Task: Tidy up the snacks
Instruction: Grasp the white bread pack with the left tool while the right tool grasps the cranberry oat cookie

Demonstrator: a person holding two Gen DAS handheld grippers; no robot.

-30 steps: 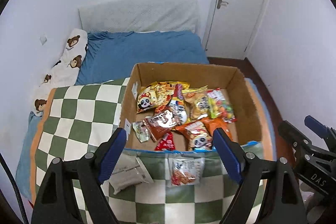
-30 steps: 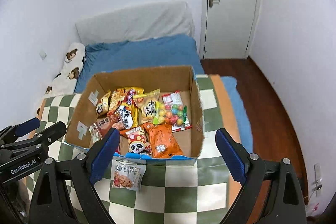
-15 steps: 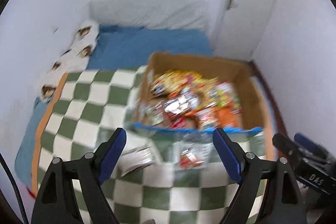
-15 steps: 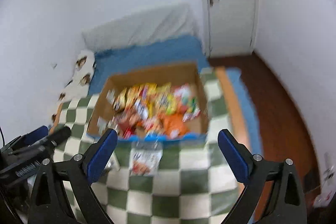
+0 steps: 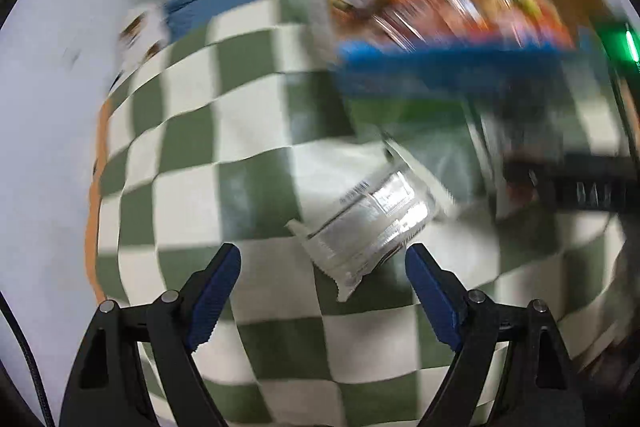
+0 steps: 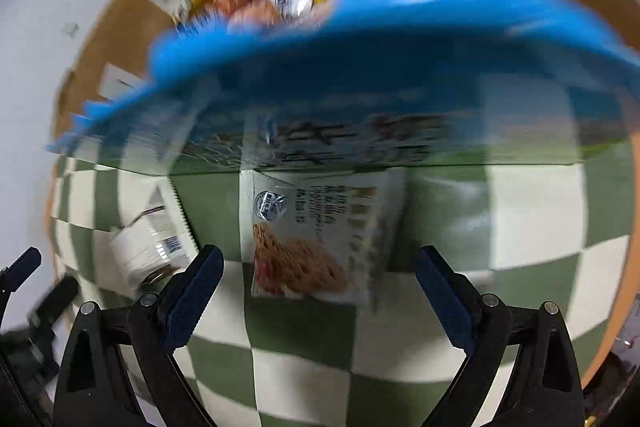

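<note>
Blurring is smearing both views. Left gripper (image 5: 322, 267) is gaping wide, empty, framing a silvery-white foil snack packet (image 5: 370, 223) on the green-and-white checkered blanket (image 5: 192, 131). Right gripper (image 6: 318, 273) is spreading likewise above a pale pictured snack pouch (image 6: 316, 239), lying beside the blue-rimmed cardboard box (image 6: 360, 75).

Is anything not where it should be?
Yes. Two snack packets lie on the checkered blanket outside the cardboard box, where the other snacks are piled: a silvery packet ahead of the open left gripper, and a packet picturing fried food ahead of the open right gripper.
</note>
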